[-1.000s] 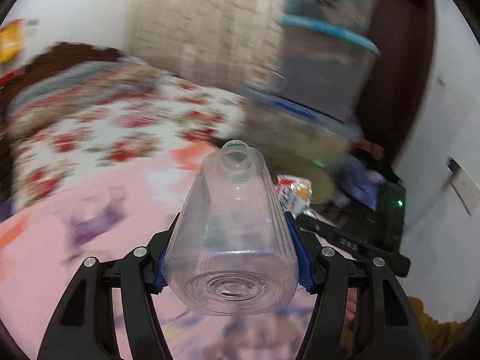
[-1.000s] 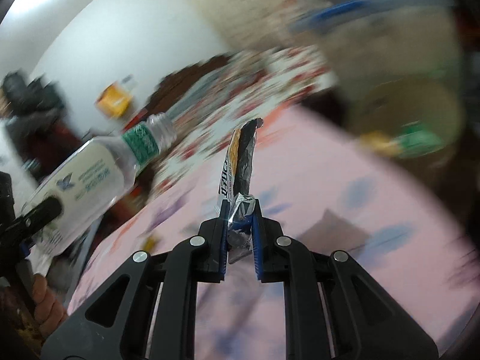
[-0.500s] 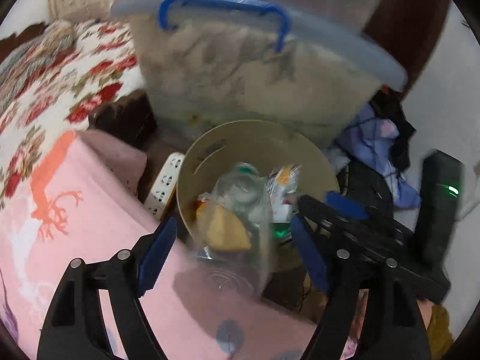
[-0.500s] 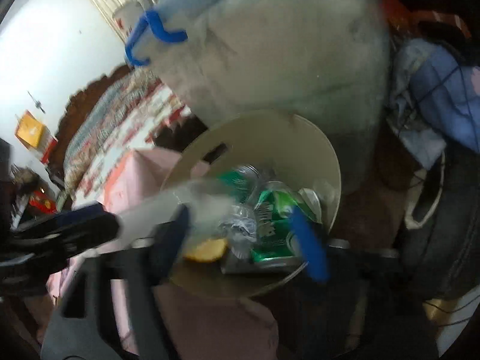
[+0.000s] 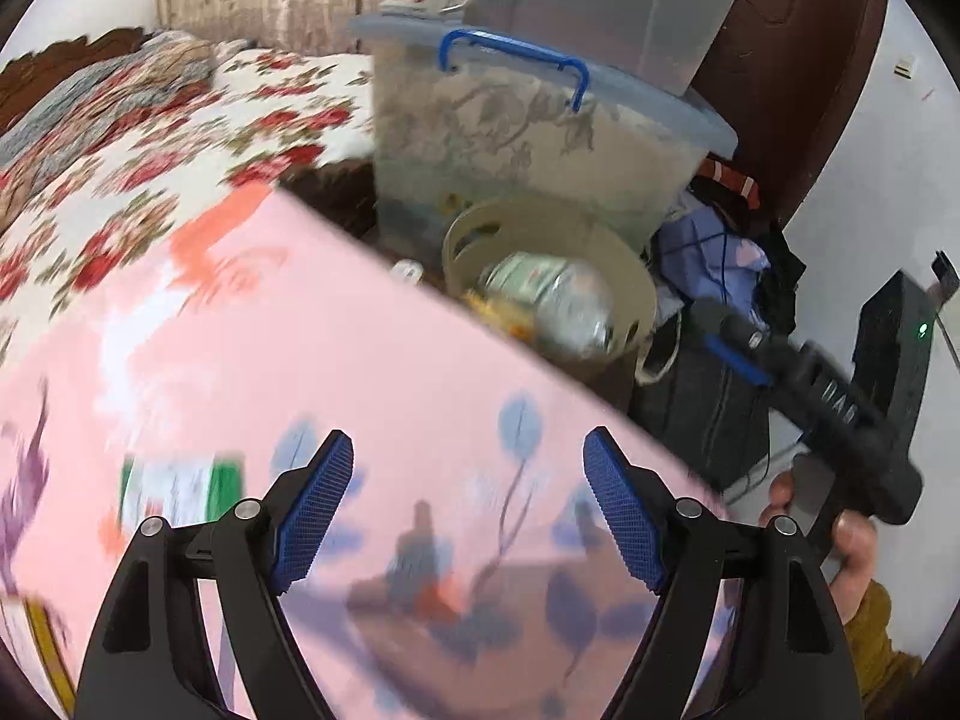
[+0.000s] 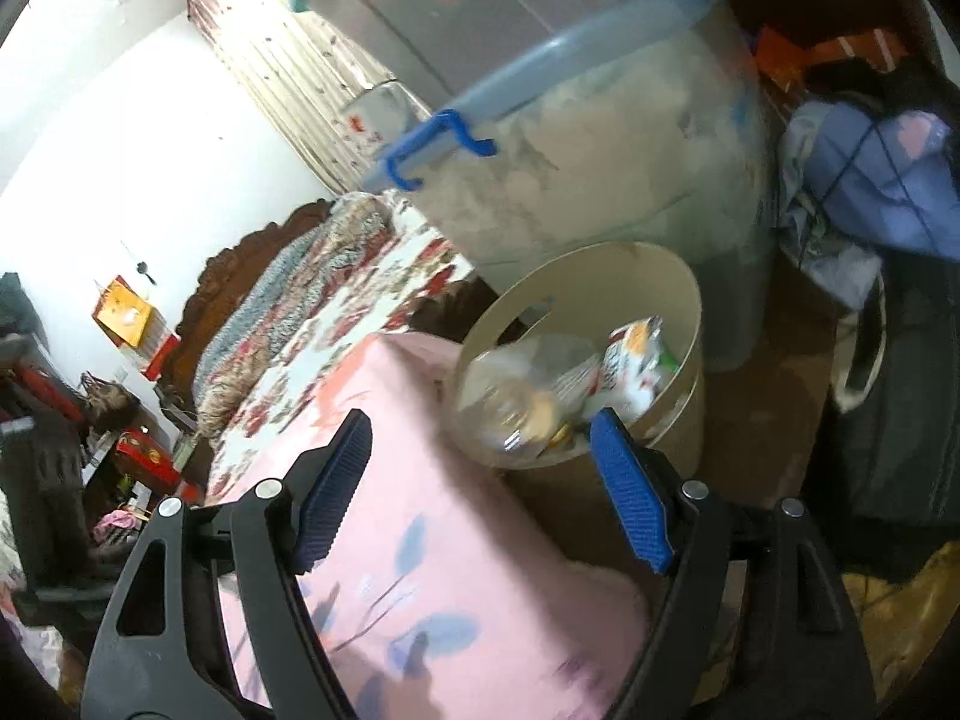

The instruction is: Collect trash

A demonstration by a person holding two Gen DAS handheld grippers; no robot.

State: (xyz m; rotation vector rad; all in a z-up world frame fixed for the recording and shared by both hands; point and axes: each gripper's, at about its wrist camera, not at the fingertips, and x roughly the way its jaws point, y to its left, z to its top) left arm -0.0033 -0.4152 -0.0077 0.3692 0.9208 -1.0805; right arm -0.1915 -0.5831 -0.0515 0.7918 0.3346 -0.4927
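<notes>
I see a white wall (image 6: 120, 138), a bed with a floral quilt (image 5: 138, 138), and stacked plastic storage bins (image 5: 528, 138) beside a dark wooden door (image 5: 798, 72).

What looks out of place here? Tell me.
One thing: a green and white packet lies on the pink sheet, not in the bin with the bottle and wrappers. It is too blurred to identify. Both grippers, left and right, are open and empty.
</notes>
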